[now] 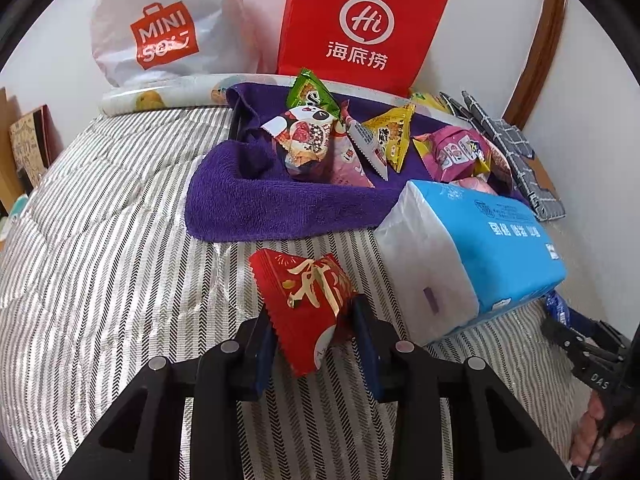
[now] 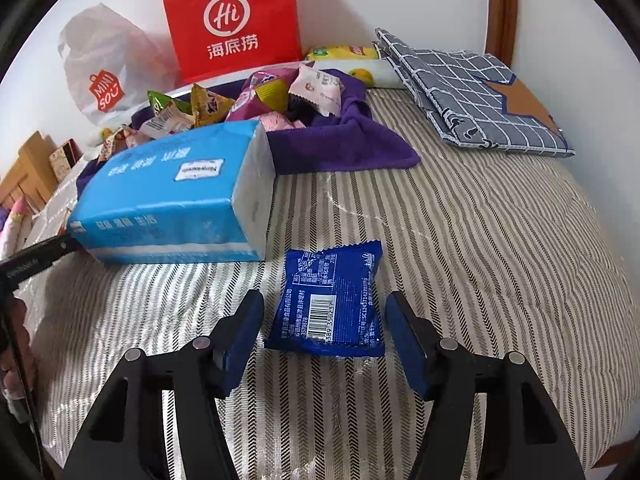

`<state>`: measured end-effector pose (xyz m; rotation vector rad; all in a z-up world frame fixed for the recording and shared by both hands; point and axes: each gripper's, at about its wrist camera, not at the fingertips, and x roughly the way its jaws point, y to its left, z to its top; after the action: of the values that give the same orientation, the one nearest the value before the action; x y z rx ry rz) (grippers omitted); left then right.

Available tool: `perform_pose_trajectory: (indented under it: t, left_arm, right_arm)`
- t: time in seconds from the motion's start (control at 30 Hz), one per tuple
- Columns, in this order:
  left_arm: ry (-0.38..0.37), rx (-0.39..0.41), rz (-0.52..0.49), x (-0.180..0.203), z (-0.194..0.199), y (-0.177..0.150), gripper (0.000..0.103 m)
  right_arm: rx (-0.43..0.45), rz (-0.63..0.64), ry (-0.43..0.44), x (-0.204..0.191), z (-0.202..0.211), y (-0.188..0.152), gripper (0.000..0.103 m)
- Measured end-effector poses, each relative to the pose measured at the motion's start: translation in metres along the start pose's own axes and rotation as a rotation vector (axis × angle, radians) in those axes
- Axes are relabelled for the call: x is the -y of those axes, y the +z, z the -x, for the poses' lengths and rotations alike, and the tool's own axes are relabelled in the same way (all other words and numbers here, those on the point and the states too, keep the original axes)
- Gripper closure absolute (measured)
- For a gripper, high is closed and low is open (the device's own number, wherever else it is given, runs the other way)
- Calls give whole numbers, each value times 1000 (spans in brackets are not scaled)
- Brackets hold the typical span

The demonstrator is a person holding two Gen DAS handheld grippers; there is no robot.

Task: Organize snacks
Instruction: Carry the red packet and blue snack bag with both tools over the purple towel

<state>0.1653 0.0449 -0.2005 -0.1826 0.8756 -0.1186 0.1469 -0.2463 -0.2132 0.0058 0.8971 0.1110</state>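
Observation:
My left gripper [image 1: 314, 320] is shut on a red snack packet [image 1: 306, 300] with gold lettering, just above the striped bedcover. My right gripper [image 2: 322, 312] is open, its fingers on either side of a blue snack packet [image 2: 330, 300] that lies flat on the bed, barcode up. Several more snack packets [image 1: 348, 140] lie piled on a purple towel [image 1: 256, 200] further back; they also show in the right wrist view [image 2: 256, 96]. The right gripper shows at the right edge of the left wrist view [image 1: 576, 332].
A blue tissue pack [image 1: 472, 248] lies between the grippers, also in the right wrist view [image 2: 180, 196]. A red paper bag [image 1: 360, 28] and a white Miniso bag [image 1: 160, 28] stand against the wall. A folded checked cloth [image 2: 472, 92] lies at the back right.

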Motion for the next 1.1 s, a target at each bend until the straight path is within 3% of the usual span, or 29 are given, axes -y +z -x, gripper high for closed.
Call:
perform_pose_trajectory:
  t: [0.07, 0.1, 0.23, 0.47, 1.1]
  left_arm:
    - [6, -1, -7, 1, 0, 0, 69]
    - [10, -1, -11, 3, 0, -1, 69]
    - [-7, 2, -7, 0, 1, -1, 71]
    - [-31, 7, 4, -3, 16, -7, 73]
    - [-108, 101, -8, 24, 105, -24, 73]
  right_arm:
    - [1, -9, -6, 0, -1, 2, 42]
    - [4, -13, -18, 0, -3, 3, 51]
    - [12, 1, -43, -3, -3, 5, 63]
    - [39, 2, -30, -8, 15, 4, 63]
    - [153, 16, -10, -28, 94, 0, 63]
